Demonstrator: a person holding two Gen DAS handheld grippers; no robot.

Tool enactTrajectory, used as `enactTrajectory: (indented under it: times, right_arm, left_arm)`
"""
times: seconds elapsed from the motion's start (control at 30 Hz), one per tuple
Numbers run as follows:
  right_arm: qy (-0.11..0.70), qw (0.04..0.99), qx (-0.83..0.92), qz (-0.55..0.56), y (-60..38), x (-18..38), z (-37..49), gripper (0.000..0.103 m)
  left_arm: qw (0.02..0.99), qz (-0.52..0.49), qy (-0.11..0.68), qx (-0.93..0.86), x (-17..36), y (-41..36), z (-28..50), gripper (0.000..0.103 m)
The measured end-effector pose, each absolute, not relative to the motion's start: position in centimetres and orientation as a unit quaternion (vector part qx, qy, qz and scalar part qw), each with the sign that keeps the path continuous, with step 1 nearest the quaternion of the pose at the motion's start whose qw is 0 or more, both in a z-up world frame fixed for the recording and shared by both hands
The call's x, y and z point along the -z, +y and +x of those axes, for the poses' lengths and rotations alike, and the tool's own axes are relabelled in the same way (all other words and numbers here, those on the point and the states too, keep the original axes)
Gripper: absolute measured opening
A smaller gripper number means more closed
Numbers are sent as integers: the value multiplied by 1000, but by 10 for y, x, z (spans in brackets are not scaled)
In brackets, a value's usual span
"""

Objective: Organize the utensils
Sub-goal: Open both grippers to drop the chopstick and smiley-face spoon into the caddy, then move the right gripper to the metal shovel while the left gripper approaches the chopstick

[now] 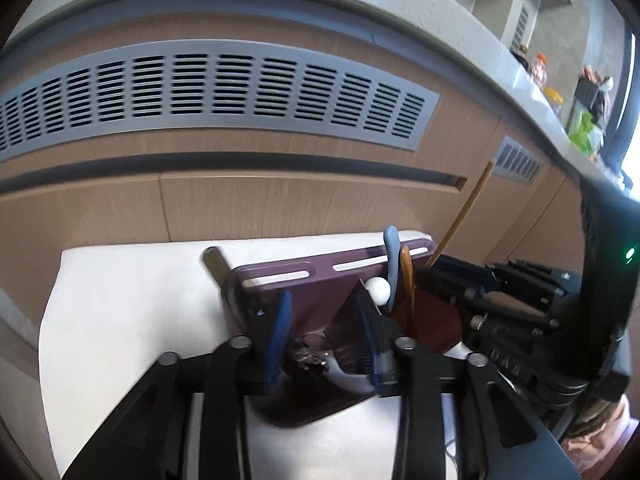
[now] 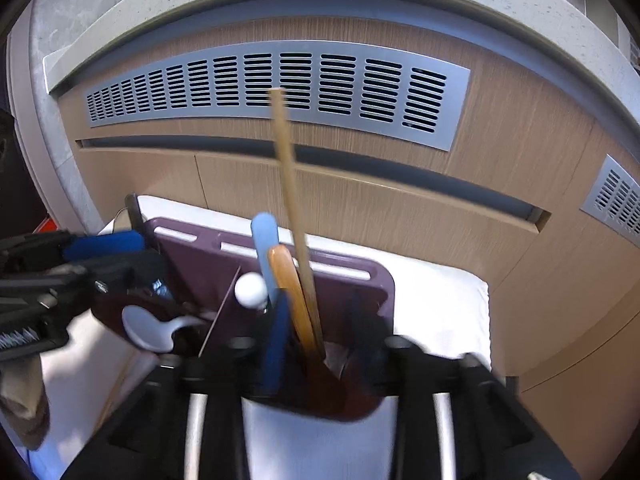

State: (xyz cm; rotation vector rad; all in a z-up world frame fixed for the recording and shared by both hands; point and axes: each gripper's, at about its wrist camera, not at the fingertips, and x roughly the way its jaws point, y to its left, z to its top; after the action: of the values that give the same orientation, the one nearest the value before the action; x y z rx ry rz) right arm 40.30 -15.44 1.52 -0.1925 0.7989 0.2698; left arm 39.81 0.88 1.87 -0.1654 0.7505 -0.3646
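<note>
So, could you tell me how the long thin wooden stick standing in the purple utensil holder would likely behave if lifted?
The long thin wooden stick looks light and stiff. It leans loosely in the purple utensil holder, so it would probably slide out easily.

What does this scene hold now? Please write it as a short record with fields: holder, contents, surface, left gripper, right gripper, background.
holder: dark purple plastic utensil holder with slots in its back plate
contents: light blue handle, amber handle, long wooden chopstick, white round knob, white spoon
surface: white tabletop
left gripper: jaws apart over the left compartment, nothing pressed
right gripper: jaws apart at the right compartment, blurred
background: wooden panel with grey vent grille
</note>
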Motion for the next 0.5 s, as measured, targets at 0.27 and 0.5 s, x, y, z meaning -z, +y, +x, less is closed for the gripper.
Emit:
enactTrajectory:
  times: [0.27,0.5]
  right_arm:
    - [361,921,-109,-99,-167,-36,356,74]
    - [371,917,-94,-114,-174,-32,309,88]
  left_arm:
    - [926,-107,336,132,-32,52,350,63]
    - [917,-115,371,93,-8,78,309,73]
